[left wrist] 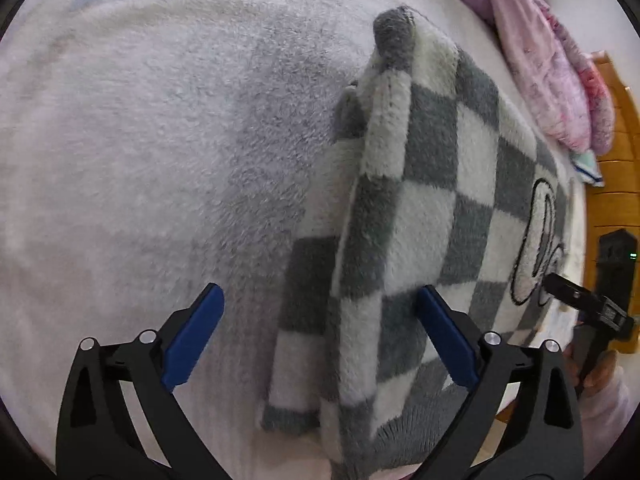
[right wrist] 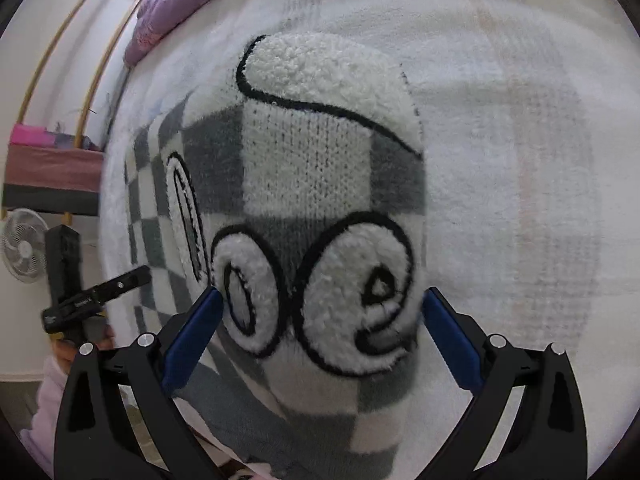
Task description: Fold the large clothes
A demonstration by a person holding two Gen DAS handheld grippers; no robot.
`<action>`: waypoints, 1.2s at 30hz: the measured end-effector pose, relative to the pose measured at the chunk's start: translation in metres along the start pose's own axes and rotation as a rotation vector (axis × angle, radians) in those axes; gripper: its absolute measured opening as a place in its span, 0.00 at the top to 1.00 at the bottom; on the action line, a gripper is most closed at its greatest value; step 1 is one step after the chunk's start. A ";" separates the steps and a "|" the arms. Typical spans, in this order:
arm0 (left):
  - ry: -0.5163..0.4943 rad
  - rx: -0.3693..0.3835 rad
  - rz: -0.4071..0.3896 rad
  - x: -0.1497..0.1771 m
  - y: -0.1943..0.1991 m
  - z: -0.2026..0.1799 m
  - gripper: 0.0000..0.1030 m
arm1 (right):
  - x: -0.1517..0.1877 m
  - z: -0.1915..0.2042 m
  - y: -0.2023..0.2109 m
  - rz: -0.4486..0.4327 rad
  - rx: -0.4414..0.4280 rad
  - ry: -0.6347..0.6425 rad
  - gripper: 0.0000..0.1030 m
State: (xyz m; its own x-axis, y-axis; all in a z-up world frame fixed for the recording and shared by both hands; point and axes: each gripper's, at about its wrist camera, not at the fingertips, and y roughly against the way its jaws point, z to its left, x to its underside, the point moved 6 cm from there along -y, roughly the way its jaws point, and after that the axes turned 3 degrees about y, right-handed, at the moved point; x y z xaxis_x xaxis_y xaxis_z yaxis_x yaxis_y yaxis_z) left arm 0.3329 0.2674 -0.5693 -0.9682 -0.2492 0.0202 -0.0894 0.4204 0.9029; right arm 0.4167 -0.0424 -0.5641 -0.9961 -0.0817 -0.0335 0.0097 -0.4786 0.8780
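Note:
A fuzzy grey-and-white checked sweater (left wrist: 432, 184) lies partly folded on a white fleece blanket (left wrist: 140, 140). In the left wrist view a folded sleeve or side runs down between the wide-apart blue pads of my left gripper (left wrist: 320, 332), and neither pad presses on it. In the right wrist view the sweater (right wrist: 308, 168) shows plush white letters outlined in black. My right gripper (right wrist: 320, 320) stands open over a folded end, its pads beside the cloth. Each view catches the other gripper at its edge: the right gripper (left wrist: 580, 300) and the left gripper (right wrist: 92, 292).
Pink and purple bedding (left wrist: 552, 80) is piled along the far side of the blanket, with wooden furniture (left wrist: 616, 160) beyond it. A purple quilt (right wrist: 180, 4) and a white fan (right wrist: 22, 244) show at the left. A hand in a pale sleeve (left wrist: 600, 380) holds the right gripper.

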 end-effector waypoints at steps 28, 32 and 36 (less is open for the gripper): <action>0.101 0.516 0.235 0.022 -0.075 -0.031 0.05 | 0.028 -0.029 -0.067 0.293 -0.391 -0.222 0.05; 0.216 0.507 0.256 0.016 -0.078 -0.027 0.05 | 0.028 -0.030 -0.067 0.272 -0.328 -0.284 0.05; 0.256 0.455 0.238 0.010 -0.075 -0.028 0.06 | 0.026 -0.032 -0.068 0.297 -0.314 -0.324 0.06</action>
State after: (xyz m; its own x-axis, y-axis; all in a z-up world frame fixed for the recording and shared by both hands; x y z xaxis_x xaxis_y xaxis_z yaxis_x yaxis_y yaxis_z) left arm 0.3364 0.2091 -0.6254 -0.8914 -0.2812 0.3553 -0.0219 0.8099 0.5861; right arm 0.3930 -0.0404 -0.6397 -0.9220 -0.0033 0.3873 0.2717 -0.7183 0.6405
